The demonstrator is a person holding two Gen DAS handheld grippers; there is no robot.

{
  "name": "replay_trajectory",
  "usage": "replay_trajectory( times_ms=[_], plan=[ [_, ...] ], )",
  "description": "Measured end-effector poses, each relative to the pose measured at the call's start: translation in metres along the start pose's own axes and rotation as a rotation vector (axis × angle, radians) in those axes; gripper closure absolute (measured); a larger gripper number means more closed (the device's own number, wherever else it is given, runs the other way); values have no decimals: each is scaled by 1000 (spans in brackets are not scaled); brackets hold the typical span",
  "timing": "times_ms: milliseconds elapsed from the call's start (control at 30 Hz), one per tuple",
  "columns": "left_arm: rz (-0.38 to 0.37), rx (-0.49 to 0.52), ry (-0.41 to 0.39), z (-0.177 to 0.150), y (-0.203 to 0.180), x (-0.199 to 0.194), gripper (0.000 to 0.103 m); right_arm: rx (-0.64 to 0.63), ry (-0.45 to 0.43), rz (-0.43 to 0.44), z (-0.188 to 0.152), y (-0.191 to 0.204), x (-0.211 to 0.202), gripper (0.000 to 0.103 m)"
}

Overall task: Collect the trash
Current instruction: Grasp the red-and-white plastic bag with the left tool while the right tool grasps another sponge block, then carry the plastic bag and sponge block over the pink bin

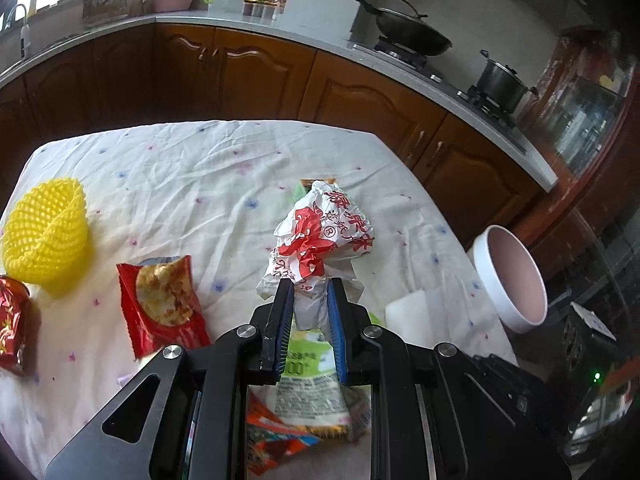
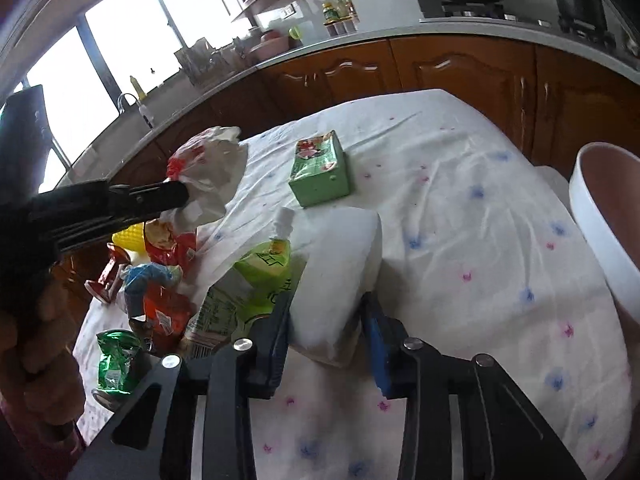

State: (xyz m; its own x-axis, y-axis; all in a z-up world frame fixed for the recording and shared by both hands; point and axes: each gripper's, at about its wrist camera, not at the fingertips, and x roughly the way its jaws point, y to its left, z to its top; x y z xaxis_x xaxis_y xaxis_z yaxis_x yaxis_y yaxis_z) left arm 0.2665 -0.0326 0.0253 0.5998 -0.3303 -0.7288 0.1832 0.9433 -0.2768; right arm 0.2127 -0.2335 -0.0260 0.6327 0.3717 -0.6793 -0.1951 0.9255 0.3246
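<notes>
My left gripper [image 1: 310, 286] is shut on a crumpled white paper wrapper with red print [image 1: 320, 236], held up off the table. In the right wrist view that left gripper [image 2: 180, 196] comes in from the left with the wrapper [image 2: 212, 168] at its tip. My right gripper [image 2: 326, 308] is low over the cloth. Its pads pinch the near end of a white foam pad [image 2: 340, 256], which narrows between them. The same pad [image 1: 424, 308] lies by the bowl in the left wrist view.
On the flowered tablecloth [image 1: 200, 168] lie a yellow foam net [image 1: 46, 236], a red snack bag [image 1: 164, 304], a green pouch [image 2: 264, 264], a green box [image 2: 320, 172] and a green packet [image 2: 118, 360]. A white bowl [image 2: 600, 232] sits at the right edge. Wooden cabinets stand behind.
</notes>
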Motion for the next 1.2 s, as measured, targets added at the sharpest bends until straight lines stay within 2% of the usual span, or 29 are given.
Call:
replay_trajectory(
  times_ms=[133,467,767,1200],
  plan=[
    [-33,24,-8,-3,-15,-6,87,-4,-51,-13,0,-5,-22,71],
    [-135,68,16,-12,-65,-4,87,63,-166,-77,6,-54,-88,72],
    [-162,127,29,-19,-106,2,87,117,-208,-128,0,-96,-122,71],
    [-221,219,59,-20,-171,20,87,168,-250,-189,-4,-136,-153,71]
  ],
)
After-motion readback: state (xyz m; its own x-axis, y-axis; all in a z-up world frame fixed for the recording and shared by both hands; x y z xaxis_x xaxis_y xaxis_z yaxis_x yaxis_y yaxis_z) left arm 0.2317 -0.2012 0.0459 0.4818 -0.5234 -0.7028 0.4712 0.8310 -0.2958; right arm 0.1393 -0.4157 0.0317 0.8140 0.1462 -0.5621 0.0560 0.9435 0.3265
